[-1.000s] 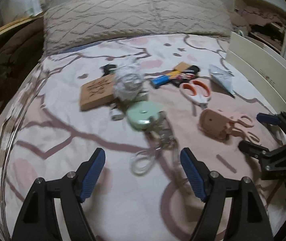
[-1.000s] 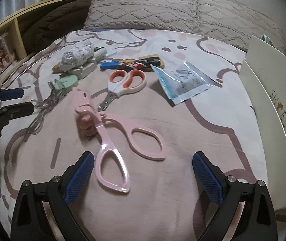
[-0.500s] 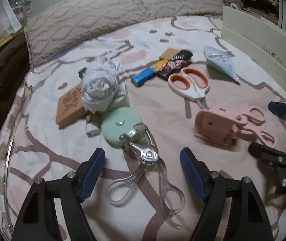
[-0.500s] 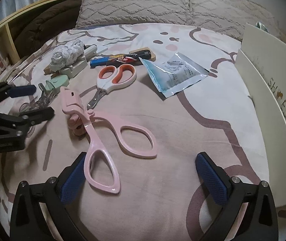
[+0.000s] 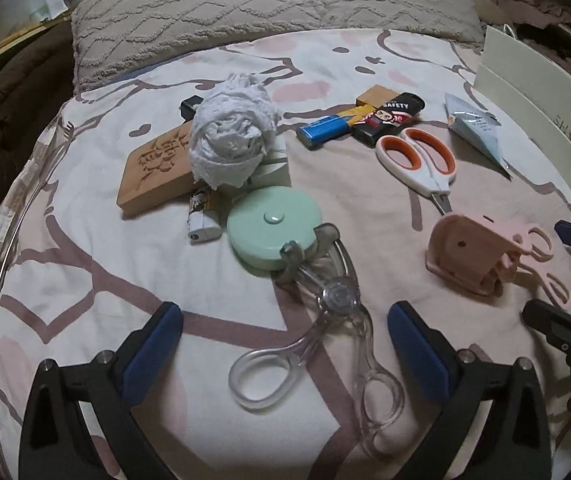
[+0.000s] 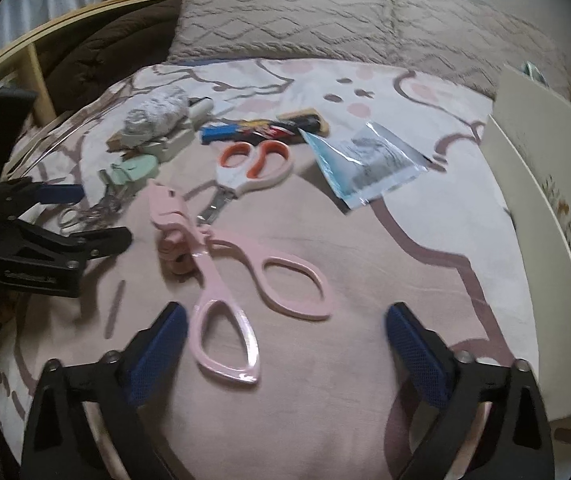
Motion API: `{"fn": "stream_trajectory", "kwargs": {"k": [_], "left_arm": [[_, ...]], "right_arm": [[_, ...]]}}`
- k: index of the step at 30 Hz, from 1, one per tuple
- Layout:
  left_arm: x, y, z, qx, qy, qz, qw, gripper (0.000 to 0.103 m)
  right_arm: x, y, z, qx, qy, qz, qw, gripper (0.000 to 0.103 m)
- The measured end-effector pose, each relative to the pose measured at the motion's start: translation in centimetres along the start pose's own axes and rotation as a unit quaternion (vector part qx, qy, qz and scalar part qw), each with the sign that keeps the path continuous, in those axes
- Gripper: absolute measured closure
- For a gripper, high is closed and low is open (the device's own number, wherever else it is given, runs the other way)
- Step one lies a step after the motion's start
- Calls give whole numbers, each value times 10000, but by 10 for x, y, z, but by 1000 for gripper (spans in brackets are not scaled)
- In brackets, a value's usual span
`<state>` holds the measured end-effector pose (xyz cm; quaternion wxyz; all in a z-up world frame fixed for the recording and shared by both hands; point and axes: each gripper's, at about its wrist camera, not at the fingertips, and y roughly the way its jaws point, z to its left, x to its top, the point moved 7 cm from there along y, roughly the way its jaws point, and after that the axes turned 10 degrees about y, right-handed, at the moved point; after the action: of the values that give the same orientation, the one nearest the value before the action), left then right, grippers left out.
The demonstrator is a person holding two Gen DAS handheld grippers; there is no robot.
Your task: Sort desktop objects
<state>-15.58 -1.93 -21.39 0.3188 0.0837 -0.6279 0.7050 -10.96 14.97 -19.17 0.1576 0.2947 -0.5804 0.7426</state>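
Blue-padded left claw (image 5: 285,336) wide, empty

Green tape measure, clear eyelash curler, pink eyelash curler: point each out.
green tape measure (image 5: 273,226), left wrist view, top face by its button
clear eyelash curler (image 5: 339,295), left wrist view, pivot
pink eyelash curler (image 6: 221,276), right wrist view, handle arm

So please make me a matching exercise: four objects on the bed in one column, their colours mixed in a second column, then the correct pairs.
Things:
1. tape measure
2. eyelash curler near the right gripper
3. eyelash curler near the left gripper
4. scissors' handles

Colours:
A. orange and white
B. clear
C. mint green
D. pink

Pairs: 1-C, 2-D, 3-B, 4-A
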Motion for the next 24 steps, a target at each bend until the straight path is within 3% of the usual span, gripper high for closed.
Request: {"fn": "stream_trajectory", "kwargs": {"k": [1,6,11,15,24], "left_arm": [[0,-1,0,-14,-11,-36,10000,3],[3,-8,-6,27,190,-285,9994,26],[5,-10,-12,-24,381,-369,9986,40],[4,-8,-11,-162,320,-351,9987,42],[3,-10,-8,-409,109,-450,9981,58]], "right_arm": [[0,-2,3,11,-87,-21,10000,12],[7,-9,24,0,-670,-133,9977,42],[12,2,39,-20,-1220,-30,9925,51],[17,13,43,15,-1392,47,9903,52],[18,26,44,397,-1371,108,9897,52]]}}
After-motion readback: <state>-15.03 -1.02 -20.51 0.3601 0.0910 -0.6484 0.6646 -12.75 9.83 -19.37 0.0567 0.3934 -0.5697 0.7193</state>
